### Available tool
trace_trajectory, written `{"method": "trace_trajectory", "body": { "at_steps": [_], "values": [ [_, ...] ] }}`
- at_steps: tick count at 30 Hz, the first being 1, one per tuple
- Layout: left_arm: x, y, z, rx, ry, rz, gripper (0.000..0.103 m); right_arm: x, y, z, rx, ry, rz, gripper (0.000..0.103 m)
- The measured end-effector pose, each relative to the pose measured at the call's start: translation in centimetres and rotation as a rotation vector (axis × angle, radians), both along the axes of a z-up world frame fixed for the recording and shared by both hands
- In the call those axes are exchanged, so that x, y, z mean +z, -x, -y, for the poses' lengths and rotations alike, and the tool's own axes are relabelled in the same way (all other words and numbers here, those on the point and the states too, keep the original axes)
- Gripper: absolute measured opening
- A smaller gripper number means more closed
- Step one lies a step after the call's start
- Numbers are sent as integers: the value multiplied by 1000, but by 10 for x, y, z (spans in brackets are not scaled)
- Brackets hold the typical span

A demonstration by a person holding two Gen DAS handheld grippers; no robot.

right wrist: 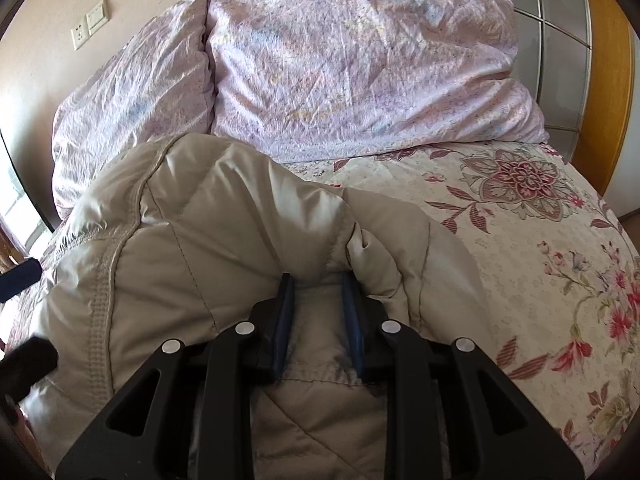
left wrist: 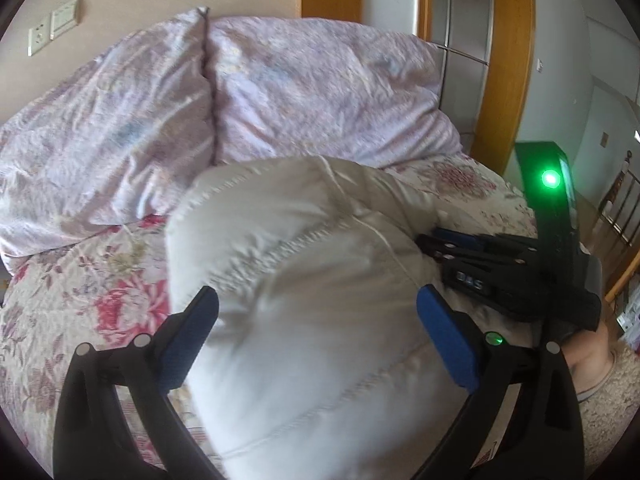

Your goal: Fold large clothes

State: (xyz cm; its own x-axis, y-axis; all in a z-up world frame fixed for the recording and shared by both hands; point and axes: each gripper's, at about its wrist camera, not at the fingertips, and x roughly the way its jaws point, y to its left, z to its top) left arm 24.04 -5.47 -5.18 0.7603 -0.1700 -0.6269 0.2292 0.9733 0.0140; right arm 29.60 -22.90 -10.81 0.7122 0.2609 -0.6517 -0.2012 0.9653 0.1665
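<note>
On bedspread [right wrist: 520, 240]: right gripper [right wrist: 318, 312] clamps jacket [right wrist: 224, 240].

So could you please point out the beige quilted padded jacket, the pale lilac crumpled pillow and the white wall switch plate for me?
Beige quilted padded jacket [right wrist: 240, 240]: right wrist view, its puffed upper panel.
Pale lilac crumpled pillow [right wrist: 360, 72]: right wrist view, middle of its face.
White wall switch plate [left wrist: 64, 18]: left wrist view, its front.

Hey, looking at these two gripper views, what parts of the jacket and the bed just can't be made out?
- Beige padded jacket: its near part is cut off by the bottom edge and the gripper bodies in both views.
- Left wrist view: the jacket's surface is blurred, so the stitching is unclear.
- Floral bedspread: hidden under the jacket in both views.
- Right gripper: the fold it pinches is hidden by bunched fabric.
</note>
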Motion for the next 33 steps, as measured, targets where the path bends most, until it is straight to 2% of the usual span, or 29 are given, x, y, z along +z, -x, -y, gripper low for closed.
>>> {"method": "trace_trajectory", "body": {
  "at_steps": [2, 4, 6, 9, 14, 19, 22, 28, 33],
  "values": [
    [5, 2, -4, 13, -6, 10, 99, 5, 4, 0, -11, 3, 1, 27],
    [9, 3, -6, 24, -10, 19, 99, 12, 8, 0, -21, 12, 7, 32],
    [13, 4, -9, 41, -14, 29, 99, 20, 13, -1, -28, 27, 24, 42],
    [16, 2, -15, 77, -30, 37, 99, 33, 21, -1, -29, 33, 66, 47],
    [14, -9, -27, 140, -50, 32, 99, 44, 23, -5, -18, 40, 103, 47],
    [2, -25, -42, 187, -51, -4, 100, 34, 16, -8, -28, 75, 89, 47],
    [-4, -29, -45, 186, -27, -17, 101, 25, 13, -5, -33, 81, 78, 47],
    [-13, -37, -37, 177, -38, -16, 101, 14, 9, -3, -34, 94, 64, 47],
    [-20, -48, -38, 159, 11, -65, 101, 5, 2, -1, -30, 85, 42, 47]
  ]
}}
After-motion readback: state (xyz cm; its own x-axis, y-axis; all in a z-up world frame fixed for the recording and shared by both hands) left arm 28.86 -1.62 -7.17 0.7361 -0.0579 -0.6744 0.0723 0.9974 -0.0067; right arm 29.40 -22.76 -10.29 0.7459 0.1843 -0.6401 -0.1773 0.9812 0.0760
